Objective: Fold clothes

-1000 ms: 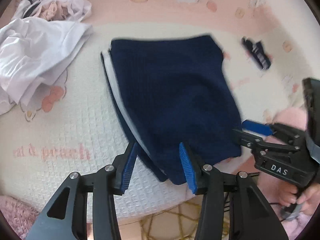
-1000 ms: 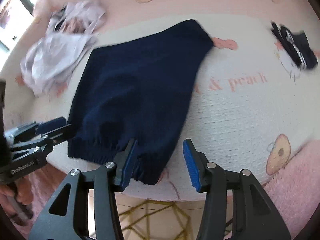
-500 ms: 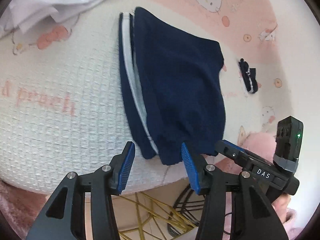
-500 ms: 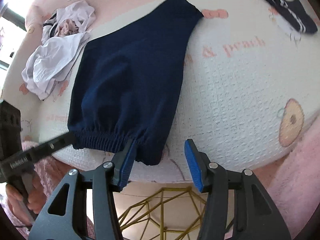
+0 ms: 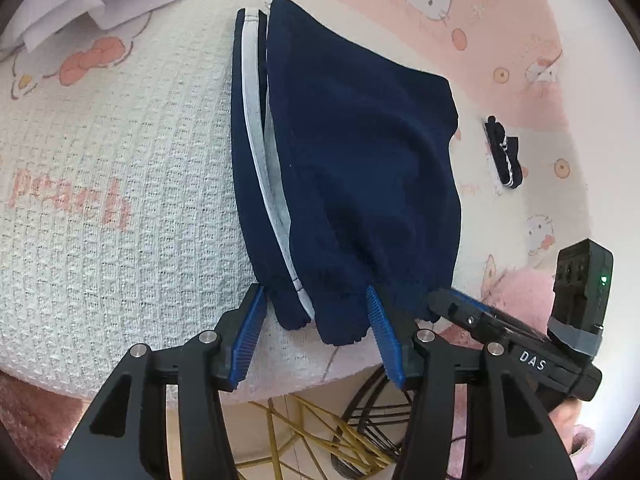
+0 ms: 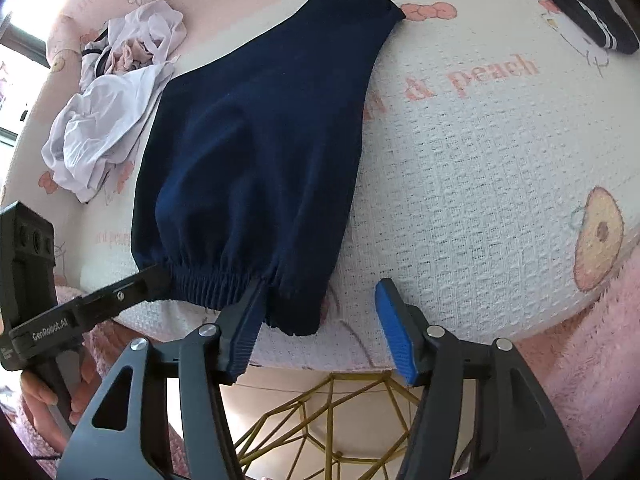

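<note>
Blanket under shorts, white-striped leftward only.

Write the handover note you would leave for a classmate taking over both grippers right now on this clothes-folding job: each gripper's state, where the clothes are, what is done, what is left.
Left gripper: open, its fingers either side of the near elastic hem of the navy shorts, not clamped.
Right gripper: open at the same hem's other corner; one finger touches the cloth.
The shorts lie folded in half lengthwise on the white blanket, white side stripe showing along one edge, hem at the table's near edge.
Unfolded white clothes sit heaped at the far side; dark socks lie apart.
Left: grip the hem, fold the shorts across, then do the heap.
</note>
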